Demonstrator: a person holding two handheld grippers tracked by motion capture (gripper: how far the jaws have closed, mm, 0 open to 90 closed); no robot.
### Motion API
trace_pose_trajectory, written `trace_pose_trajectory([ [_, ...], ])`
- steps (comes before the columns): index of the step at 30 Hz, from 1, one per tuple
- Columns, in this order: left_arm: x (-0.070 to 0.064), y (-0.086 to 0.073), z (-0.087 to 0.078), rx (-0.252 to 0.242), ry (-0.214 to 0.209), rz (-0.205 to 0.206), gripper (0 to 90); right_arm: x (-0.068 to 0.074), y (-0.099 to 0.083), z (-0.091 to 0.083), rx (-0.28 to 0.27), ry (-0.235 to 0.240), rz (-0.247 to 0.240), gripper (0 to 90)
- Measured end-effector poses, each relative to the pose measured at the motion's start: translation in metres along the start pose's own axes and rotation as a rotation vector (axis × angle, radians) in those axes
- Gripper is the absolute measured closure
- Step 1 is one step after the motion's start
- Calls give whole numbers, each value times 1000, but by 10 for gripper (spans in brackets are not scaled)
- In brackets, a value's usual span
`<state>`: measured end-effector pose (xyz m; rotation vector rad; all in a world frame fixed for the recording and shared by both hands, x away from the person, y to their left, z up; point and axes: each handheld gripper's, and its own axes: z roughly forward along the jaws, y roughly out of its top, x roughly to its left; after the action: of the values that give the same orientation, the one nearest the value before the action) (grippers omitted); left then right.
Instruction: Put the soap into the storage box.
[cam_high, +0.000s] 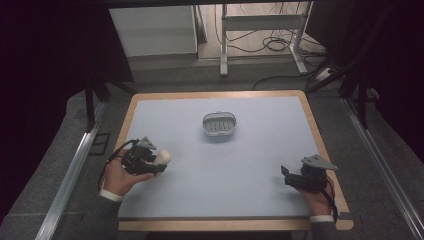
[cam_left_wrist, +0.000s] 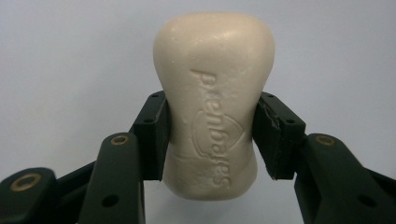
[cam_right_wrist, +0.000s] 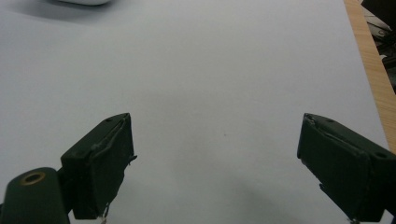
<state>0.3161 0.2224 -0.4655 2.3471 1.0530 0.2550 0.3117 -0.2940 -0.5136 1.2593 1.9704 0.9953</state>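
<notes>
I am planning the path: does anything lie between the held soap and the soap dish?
Nothing: in the high view, bare table separates the soap and dish.

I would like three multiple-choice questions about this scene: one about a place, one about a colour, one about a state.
1. Where does the soap dish stand on the table?
A. at the near left corner
B. near the middle, toward the far edge
C. beside the right gripper

2. What colour is the bar of soap?
A. cream
B. green
C. blue

3. How is the right gripper?
A. shut on the soap
B. shut on nothing
C. open, holding nothing

Answers:
1. B: in the high view the dish sits centrally, beyond both grippers.
2. A: the left gripper view shows a pale cream bar pressed between the jaws of the left gripper.
3. C: the right gripper view shows its jaws wide apart with bare table between them.
</notes>
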Motion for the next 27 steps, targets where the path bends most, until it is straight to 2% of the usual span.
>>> trace_pose_trajectory([
  [9, 1, 11, -1, -6, -4, 2, 500, 0, 0, 1, 3, -1, -1, 106],
  [27, 0, 34, -2, -24, 3, 36, 500, -1, 0, 0, 3, -2, -1, 106],
])
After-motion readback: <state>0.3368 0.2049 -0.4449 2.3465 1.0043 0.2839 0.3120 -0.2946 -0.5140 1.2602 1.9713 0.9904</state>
